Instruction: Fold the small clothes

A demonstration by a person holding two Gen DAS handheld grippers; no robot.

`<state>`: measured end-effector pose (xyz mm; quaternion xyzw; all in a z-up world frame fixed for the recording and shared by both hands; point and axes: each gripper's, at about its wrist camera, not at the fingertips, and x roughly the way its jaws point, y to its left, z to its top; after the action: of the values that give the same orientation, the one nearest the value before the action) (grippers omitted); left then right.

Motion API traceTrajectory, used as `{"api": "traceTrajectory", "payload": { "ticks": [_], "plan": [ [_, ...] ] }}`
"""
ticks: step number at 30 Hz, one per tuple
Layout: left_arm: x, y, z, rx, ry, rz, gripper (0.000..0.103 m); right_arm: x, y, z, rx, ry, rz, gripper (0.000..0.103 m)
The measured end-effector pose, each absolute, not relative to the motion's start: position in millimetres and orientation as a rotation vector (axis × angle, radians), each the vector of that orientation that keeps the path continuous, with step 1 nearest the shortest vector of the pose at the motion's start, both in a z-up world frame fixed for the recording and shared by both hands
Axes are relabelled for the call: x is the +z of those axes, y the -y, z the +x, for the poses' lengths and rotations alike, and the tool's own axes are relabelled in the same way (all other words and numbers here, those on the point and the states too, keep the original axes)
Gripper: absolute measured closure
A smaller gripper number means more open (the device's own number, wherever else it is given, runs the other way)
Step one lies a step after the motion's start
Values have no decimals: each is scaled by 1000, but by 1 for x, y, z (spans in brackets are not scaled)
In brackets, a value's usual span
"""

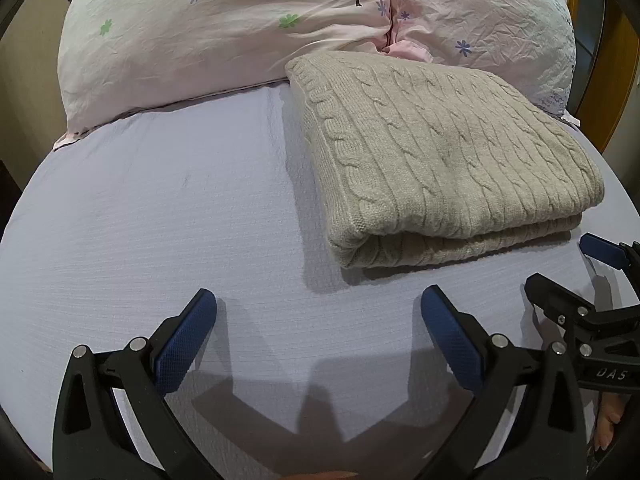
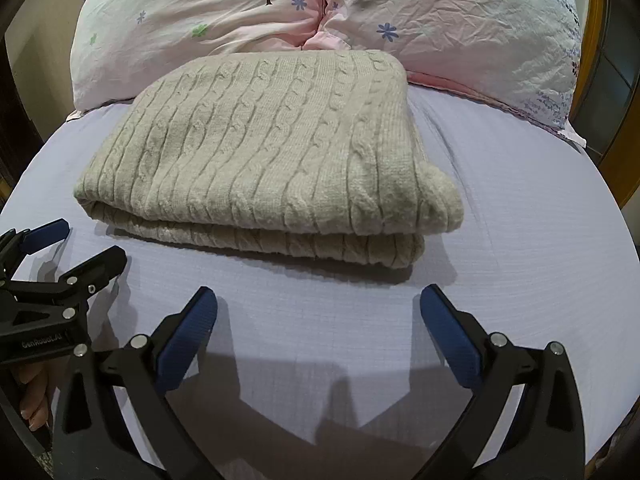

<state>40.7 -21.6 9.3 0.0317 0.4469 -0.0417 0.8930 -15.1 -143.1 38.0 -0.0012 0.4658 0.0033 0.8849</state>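
Observation:
A beige cable-knit sweater (image 1: pixel 432 160) lies folded into a thick rectangle on the lavender bed sheet (image 1: pixel 160 208); it also shows in the right wrist view (image 2: pixel 264 160). My left gripper (image 1: pixel 319 304) is open and empty, over bare sheet in front and left of the sweater. My right gripper (image 2: pixel 319 304) is open and empty, just in front of the sweater's near folded edge. Each gripper shows at the edge of the other's view: the right gripper (image 1: pixel 568 264) and the left gripper (image 2: pixel 80 240), both with fingers apart.
Two pink floral pillows (image 1: pixel 224 40) (image 2: pixel 448 28) lie behind the sweater at the head of the bed. A wooden frame (image 2: pixel 616 160) stands at the right. The sheet (image 2: pixel 520 220) extends left and right of the sweater.

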Motion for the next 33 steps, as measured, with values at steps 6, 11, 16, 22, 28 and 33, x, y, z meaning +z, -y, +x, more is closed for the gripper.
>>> {"api": "traceTrajectory", "payload": {
  "ticks": [6,11,16,22,28,33],
  "plan": [
    [9,22,41,-87,-927,66,1,38,143,-15,7,-969,-2,2],
    [9,22,41,-87,-927,66,1,38,143,-15,7,-969,-2,2],
    [9,21,41,-87,-927,66,1,38,143,-15,6,-969,-2,2],
    [9,21,41,-88,-927,66,1,38,143,-15,6,-969,-2,2],
    [9,21,41,-88,-927,67,1,38,143,-15,6,-969,-2,2],
    [10,21,41,-88,-927,67,1,38,143,-15,6,-969,-2,2]
  ]
}}
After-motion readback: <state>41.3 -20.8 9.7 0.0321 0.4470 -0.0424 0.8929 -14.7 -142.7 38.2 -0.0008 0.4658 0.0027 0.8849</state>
